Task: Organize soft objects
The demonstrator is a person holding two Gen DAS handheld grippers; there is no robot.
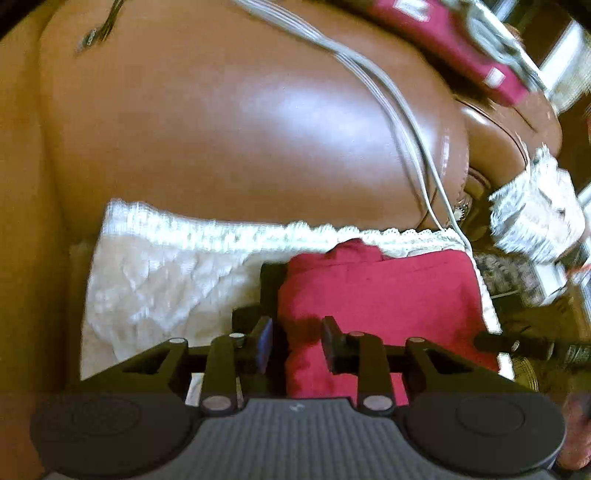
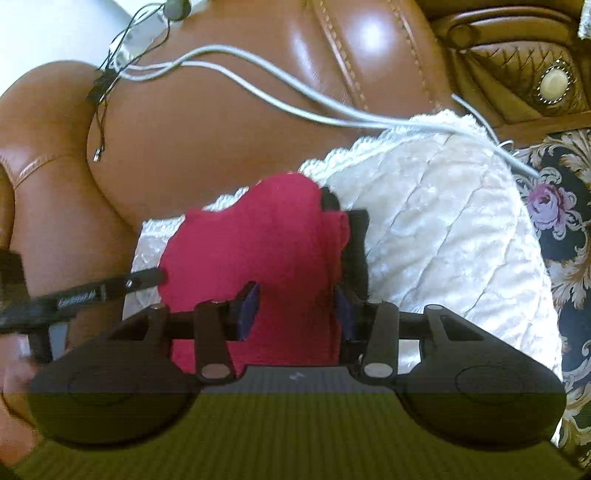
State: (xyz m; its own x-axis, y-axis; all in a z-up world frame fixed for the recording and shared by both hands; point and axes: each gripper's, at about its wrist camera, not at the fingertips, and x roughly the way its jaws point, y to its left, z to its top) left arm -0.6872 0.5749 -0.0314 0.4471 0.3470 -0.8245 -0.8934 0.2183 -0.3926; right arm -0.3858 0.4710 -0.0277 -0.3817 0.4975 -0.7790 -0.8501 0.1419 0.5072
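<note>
A red cloth [image 1: 388,288] lies bunched over a white quilted cover [image 1: 155,288] on a brown leather sofa [image 1: 240,129]. My left gripper [image 1: 317,291] is shut on the cloth's near edge; its left finger shows and the fabric hides the other. In the right wrist view the same red cloth [image 2: 229,251] drapes over my right gripper [image 2: 288,236], which is shut on it, with only the right finger showing. The two grippers are side by side: an arm of the left one [image 2: 110,288] reaches in beside the cloth.
White cables [image 2: 277,85] trail across the sofa back and over the white cover [image 2: 443,240]. Another dark red fabric with white marks [image 1: 443,33] and a white lacy cloth [image 1: 535,206] are at the sofa's right end. A floral carpet [image 2: 565,206] lies beyond the seat.
</note>
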